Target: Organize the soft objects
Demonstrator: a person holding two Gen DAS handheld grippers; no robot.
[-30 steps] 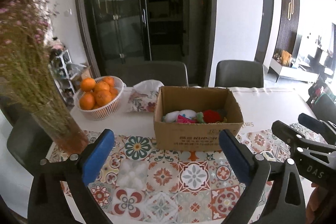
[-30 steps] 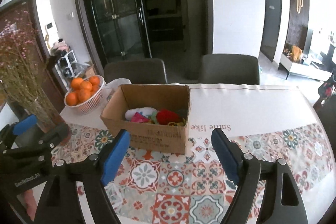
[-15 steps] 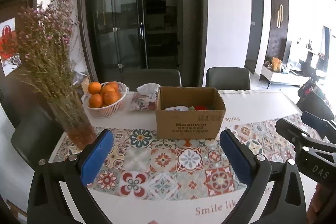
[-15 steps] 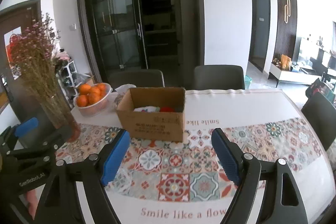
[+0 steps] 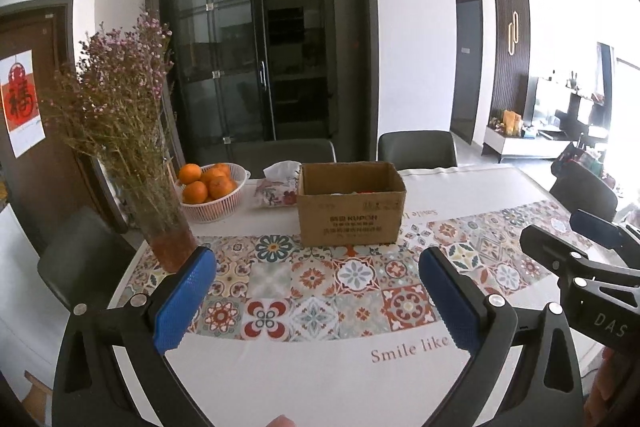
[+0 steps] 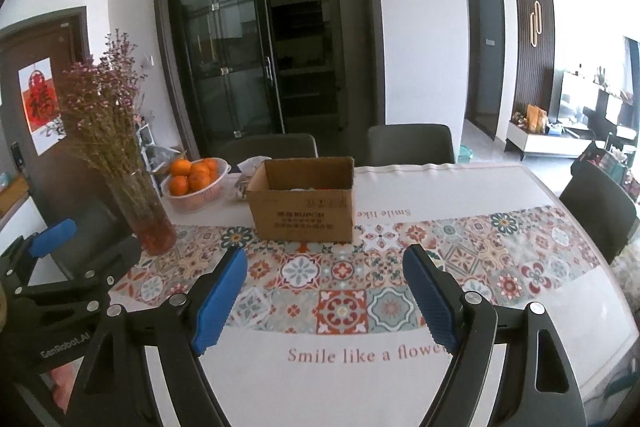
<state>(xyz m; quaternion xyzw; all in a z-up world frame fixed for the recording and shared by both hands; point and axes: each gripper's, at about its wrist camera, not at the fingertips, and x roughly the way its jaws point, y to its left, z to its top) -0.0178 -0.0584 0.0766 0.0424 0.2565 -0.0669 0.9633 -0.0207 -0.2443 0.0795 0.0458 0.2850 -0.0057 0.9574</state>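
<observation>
Soft toys (image 5: 362,191) barely show (only a red and white sliver) over the rim of the cardboard box (image 5: 350,217) standing toward the worktop's (image 5: 320,379) far edge. Just left of it lie a tissue pack (image 5: 276,187) and a basket of oranges (image 5: 210,189). Left claw (image 5: 318,301) and right claw (image 6: 326,301) both gape wide, holding nothing, above the near edge.

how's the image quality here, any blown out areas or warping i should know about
Left wrist view: daylight from the right blows out the living room beyond the table; fisheye bends the door frame and darkens the corners. The cardboard box and left gripper are sharp. Right wrist view: same overexposure at the right edge, a soft sheen on the tablecloth, curved walls; the right gripper is crisp.
</observation>
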